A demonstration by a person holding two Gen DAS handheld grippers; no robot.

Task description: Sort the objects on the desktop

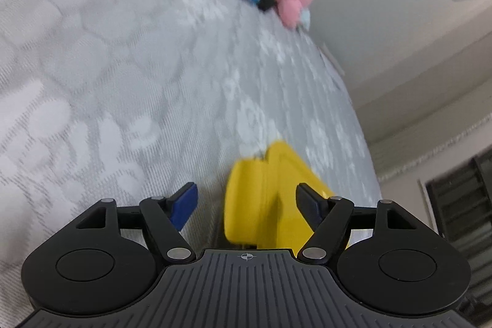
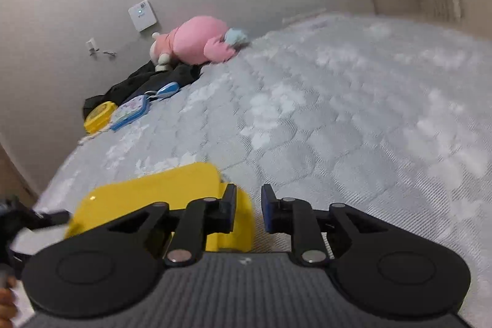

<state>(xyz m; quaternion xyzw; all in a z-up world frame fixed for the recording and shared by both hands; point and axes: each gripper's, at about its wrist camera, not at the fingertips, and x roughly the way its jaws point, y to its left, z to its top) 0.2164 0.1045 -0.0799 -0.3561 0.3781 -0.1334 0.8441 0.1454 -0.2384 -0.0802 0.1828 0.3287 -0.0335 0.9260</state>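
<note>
Two hand-held grippers work over a grey quilted mattress [image 2: 338, 100]. The left hand-held gripper [image 1: 246, 205] stands with its jaws apart around a glossy yellow plastic box [image 1: 261, 205], neither pad clearly pressing it. The right hand-held gripper [image 2: 249, 211] has its jaws nearly together with nothing between them, the box [image 2: 153, 189] just beside its left finger. Best next: centre the left pads on opposite box walls, squeeze squarely, then lift slowly so the slick plastic doesn't slip.

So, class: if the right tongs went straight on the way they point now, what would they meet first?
Most likely the bare grey mattress. The right tongs have nothing between them, and the yellow box sits just to their left, though depth is hard to judge.
</note>
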